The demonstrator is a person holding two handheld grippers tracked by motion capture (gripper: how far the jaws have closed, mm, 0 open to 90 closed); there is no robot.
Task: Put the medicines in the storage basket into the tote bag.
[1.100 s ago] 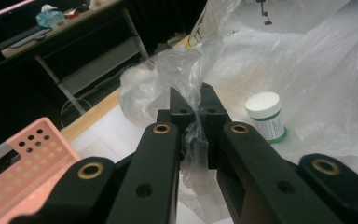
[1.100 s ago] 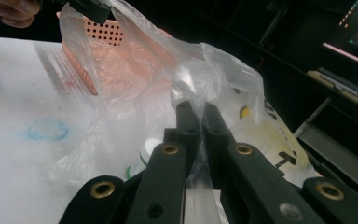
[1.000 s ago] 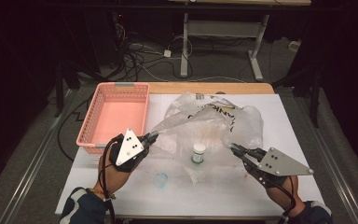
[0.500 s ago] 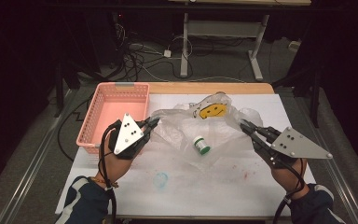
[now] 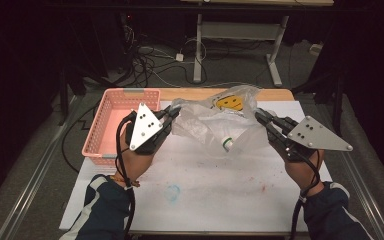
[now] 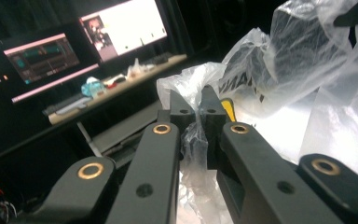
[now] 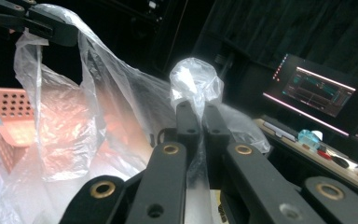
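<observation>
I am holding a clear plastic bag [image 5: 215,122] stretched between my two tools above the far half of the bench [image 5: 220,200], its long axis running side to side across the bench. The left tool [image 5: 172,114] is clamping its jaws tight on a bunched strip of the film at the bag's left end, just beside the pink perforated basket [image 5: 115,112] that is sitting at the far left corner. The right tool [image 5: 260,116] is pinching the bag's right end the same way, with a puff of film [image 7: 196,79] bulging out past its tips. The bag is thin, crinkled and see-through, sagging in the middle. A yellow smiley face [image 5: 229,103] is showing on its far side, with black lettering [image 6: 240,84] on the film nearby. Inside, a small white bottle with a green ring [image 5: 227,144] is lying tilted in the low part of the sag.
</observation>
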